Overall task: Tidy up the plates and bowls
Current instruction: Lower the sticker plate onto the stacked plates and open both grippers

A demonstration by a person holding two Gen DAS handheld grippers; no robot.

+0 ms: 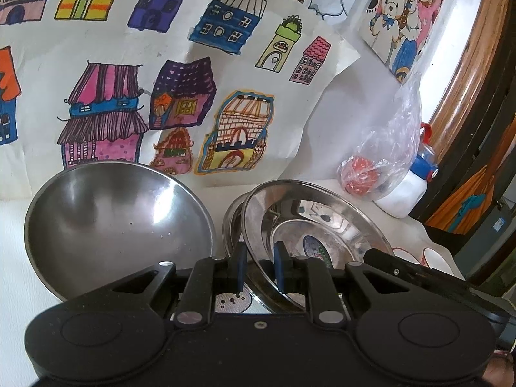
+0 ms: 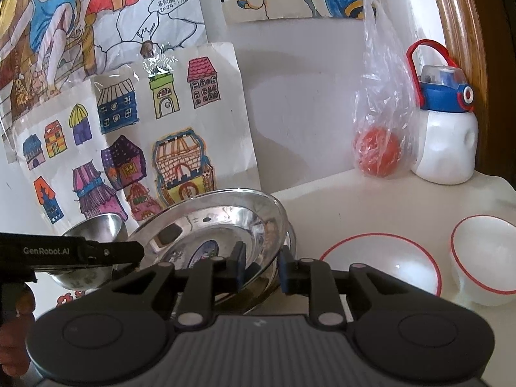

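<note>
A shiny steel plate (image 1: 322, 222) is tilted up over a second steel plate (image 1: 233, 222) beneath it. My left gripper (image 1: 260, 267) has its blue pads on either side of the tilted plate's near-left rim, closed on it. My right gripper (image 2: 260, 266) grips the same plate (image 2: 213, 225) at its right rim, with the lower plate (image 2: 290, 235) showing behind. A large steel bowl (image 1: 116, 219) stands left of the plates and also shows in the right wrist view (image 2: 96, 225). Two white red-rimmed bowls (image 2: 380, 258) (image 2: 483, 251) sit to the right.
Children's drawings (image 1: 161, 96) cover the wall behind. A plastic bag with a red fruit (image 2: 377, 151) and a white and blue water bottle (image 2: 445, 129) stand at the back right. A wooden frame (image 2: 458, 16) borders the right side. The white table (image 2: 322, 193) holds everything.
</note>
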